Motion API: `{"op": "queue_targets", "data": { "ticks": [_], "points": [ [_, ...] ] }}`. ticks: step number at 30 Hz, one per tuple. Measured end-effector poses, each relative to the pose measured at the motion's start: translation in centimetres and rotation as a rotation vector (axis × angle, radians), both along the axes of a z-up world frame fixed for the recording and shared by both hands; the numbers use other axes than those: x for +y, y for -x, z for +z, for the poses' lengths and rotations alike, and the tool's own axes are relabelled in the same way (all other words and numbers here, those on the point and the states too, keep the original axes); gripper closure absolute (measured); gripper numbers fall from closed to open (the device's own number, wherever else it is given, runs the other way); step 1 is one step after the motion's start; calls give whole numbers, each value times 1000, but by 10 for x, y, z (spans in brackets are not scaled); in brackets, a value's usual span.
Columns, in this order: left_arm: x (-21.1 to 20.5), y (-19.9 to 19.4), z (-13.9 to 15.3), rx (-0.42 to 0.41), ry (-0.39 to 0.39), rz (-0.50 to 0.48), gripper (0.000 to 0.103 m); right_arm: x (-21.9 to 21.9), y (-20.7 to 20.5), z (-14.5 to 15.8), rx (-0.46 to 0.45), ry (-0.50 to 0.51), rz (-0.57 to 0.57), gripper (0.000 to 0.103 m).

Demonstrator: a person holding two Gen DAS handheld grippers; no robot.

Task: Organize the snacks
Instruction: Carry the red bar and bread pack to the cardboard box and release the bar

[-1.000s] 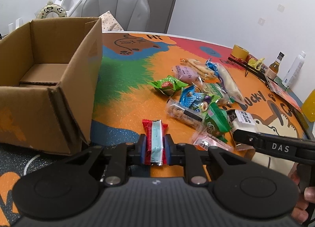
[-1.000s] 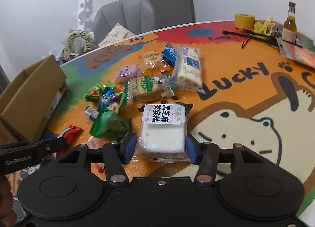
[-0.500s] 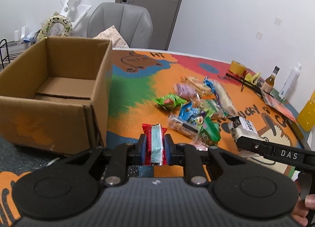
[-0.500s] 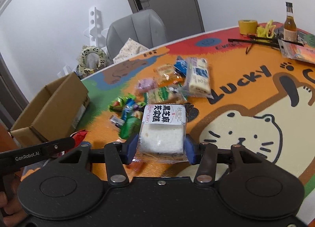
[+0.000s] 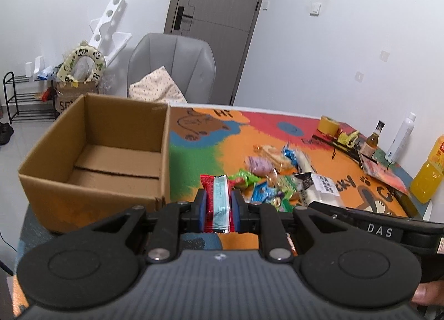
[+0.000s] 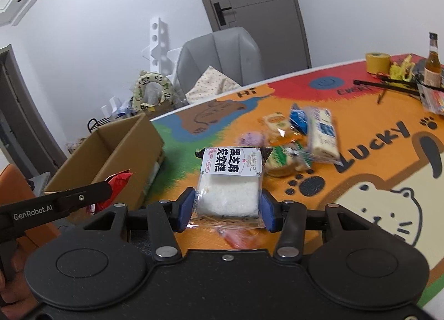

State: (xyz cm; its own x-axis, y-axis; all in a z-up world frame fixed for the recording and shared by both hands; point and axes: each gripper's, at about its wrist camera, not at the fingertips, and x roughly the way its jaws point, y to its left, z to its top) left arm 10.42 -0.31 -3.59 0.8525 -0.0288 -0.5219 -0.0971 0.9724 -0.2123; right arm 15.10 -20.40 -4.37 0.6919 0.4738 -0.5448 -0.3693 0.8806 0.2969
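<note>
- Left wrist view: the left gripper (image 5: 218,203) is clenched on a red snack packet (image 5: 218,201), lifted clear of the table (image 5: 238,139). An open cardboard box (image 5: 91,150) stands at the table's left edge. The snack pile (image 5: 273,173) lies mid-table.
- Right wrist view: the right gripper (image 6: 227,210) grasps a white rice cake pack (image 6: 230,185), its blue pads (image 6: 185,209) pressing both sides, held above the table's near edge.
</note>
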Motion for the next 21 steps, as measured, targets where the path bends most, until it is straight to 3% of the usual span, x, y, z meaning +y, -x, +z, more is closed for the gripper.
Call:
{"op": "queue_targets", "data": {
  "ticks": [21],
  "points": [
    [44, 10, 31, -59, -41, 96, 85, 52, -5, 26, -40, -38, 106, 56]
  ]
}}
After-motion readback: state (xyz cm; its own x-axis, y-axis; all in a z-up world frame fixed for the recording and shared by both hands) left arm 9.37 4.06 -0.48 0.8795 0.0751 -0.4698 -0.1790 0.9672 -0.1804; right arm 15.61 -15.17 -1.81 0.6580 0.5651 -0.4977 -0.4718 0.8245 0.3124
